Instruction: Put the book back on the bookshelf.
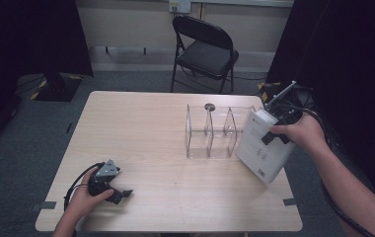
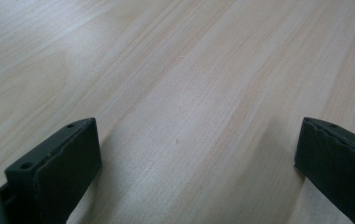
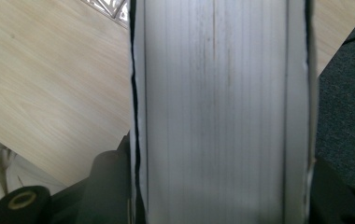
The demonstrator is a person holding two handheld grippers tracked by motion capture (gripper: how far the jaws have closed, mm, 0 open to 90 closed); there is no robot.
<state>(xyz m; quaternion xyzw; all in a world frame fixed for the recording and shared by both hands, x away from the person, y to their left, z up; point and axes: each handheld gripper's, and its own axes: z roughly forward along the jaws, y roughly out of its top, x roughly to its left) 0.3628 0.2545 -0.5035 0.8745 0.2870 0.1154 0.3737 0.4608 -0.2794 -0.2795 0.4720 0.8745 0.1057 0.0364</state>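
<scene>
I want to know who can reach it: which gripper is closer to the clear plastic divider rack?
Right gripper, holding a white book beside the rack; left gripper rests far off.

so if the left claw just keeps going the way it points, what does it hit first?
Most likely the bare tabletop. The left claw is open, holds nothing and angles down at the wood just ahead. Nothing else lies in that line, though how far off the wood is remains unclear.

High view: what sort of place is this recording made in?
Probably a staged recording room or lab corner, not a home. A bare wooden table stands on grey carpet, black curtains hang on both sides, and a lone folding chair sits by a plain wall with a socket.
</scene>
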